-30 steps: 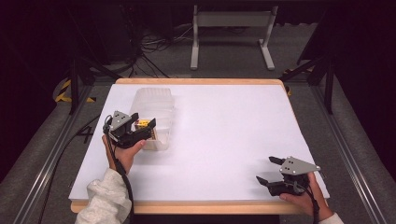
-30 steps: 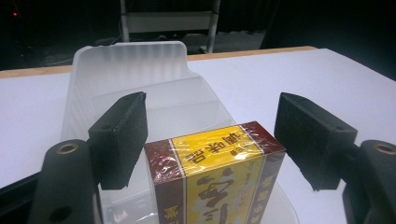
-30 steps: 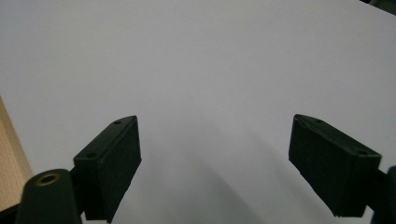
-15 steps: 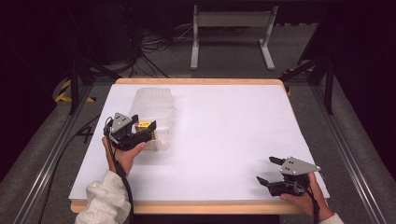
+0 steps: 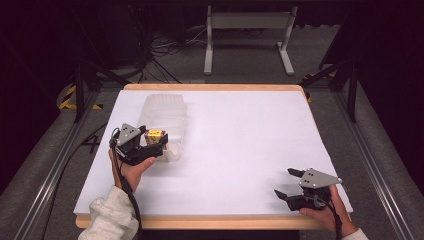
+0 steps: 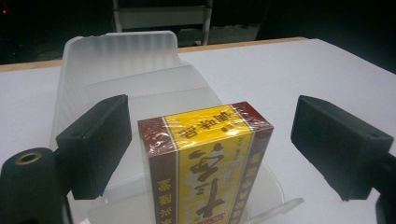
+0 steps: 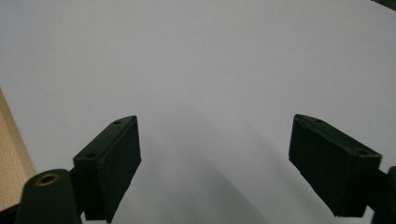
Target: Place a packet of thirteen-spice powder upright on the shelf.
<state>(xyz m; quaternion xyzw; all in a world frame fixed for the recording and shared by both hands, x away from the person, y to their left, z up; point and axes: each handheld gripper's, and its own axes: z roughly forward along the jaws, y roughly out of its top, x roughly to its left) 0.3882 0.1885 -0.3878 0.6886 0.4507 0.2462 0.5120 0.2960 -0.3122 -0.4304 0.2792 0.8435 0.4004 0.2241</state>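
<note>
- High view: the left gripper (image 5: 150, 145) sits at the near end of the clear plastic tray (image 5: 165, 112) on the white table (image 5: 250, 145), with the yellow and maroon box (image 5: 155, 135) between its jaws. The hand has kept to the same spot as a second ago. The right gripper (image 5: 287, 182) rests apart near the table's front right corner, jaws spread, holding nothing.
- Left gripper view: the jaws have just been opening, and both pads (image 6: 95, 142) now stand clear of the box (image 6: 205, 158), with a gap on each side. The box stands upright in the tray's (image 6: 126, 60) near end, so it looks released and placed.
- Right gripper view: jaws wide over bare table (image 7: 196, 60), nothing between them.
</note>
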